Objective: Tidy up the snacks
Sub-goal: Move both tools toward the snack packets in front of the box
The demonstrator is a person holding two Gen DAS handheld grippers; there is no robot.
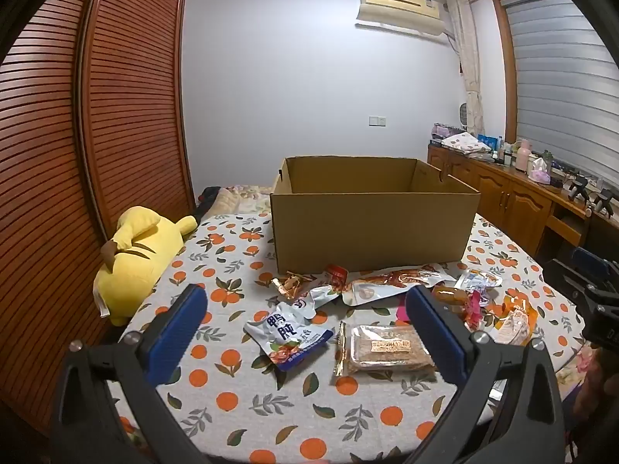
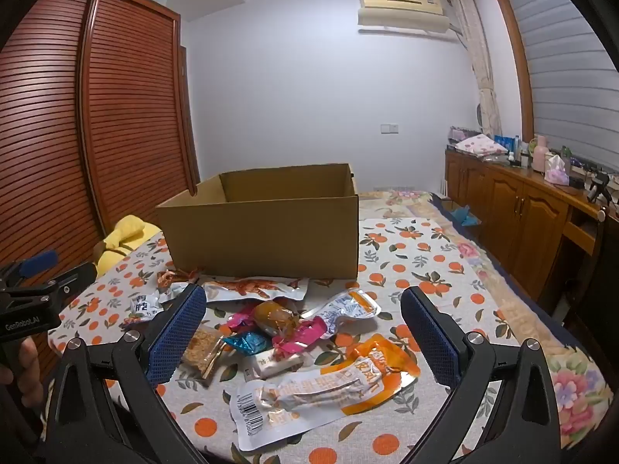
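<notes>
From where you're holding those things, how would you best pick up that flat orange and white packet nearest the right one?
I'd take the orange and white packet by its raised orange end, coming down from above with the open right hand-held gripper. It lies flat on the orange-print cloth, so the crinkled edge is likely the only part that lifts enough for fingers to pinch.

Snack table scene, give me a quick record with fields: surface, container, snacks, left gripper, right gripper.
surface: orange-print cloth
container: open cardboard box, upright behind the snacks
snacks: loose packets in front of the box, including a blue-and-white pouch and an orange-and-white pouch
left gripper: open, holding nothing
right gripper: open, holding nothing
</notes>
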